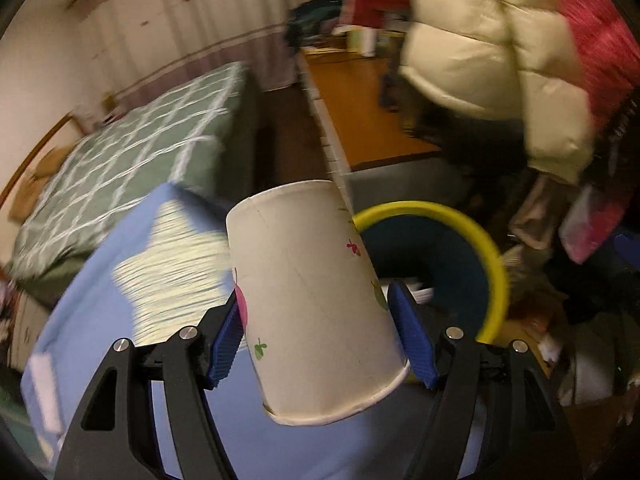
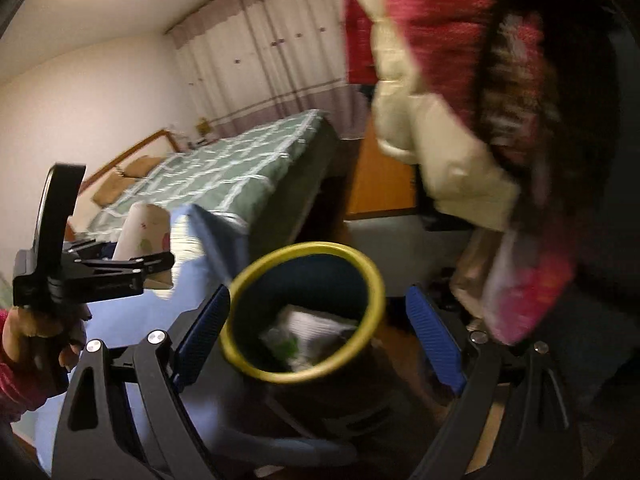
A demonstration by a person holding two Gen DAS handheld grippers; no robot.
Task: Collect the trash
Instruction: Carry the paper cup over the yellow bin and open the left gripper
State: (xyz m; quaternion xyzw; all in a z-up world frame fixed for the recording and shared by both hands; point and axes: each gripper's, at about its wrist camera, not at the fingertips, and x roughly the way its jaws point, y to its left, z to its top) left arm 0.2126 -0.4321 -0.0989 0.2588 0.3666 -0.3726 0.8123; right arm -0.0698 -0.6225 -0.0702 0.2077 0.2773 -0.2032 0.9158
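Bedroom, green bed (image 1: 132, 152) behind. My left gripper (image 1: 320, 340) clamps a paper cup (image 1: 316, 300) beside the bin (image 2: 308, 312); my right gripper (image 2: 320, 336) gapes empty above it.

White leaf-printed paper cup (image 1: 312, 300), rim nearest, beside yellow-rimmed dark bin (image 1: 460, 248).

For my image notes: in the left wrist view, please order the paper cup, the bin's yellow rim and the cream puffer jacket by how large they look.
1. cream puffer jacket
2. paper cup, though it sits very near the camera in the left gripper, so it looks enlarged
3. yellow rim of the bin, partly hidden behind the cup
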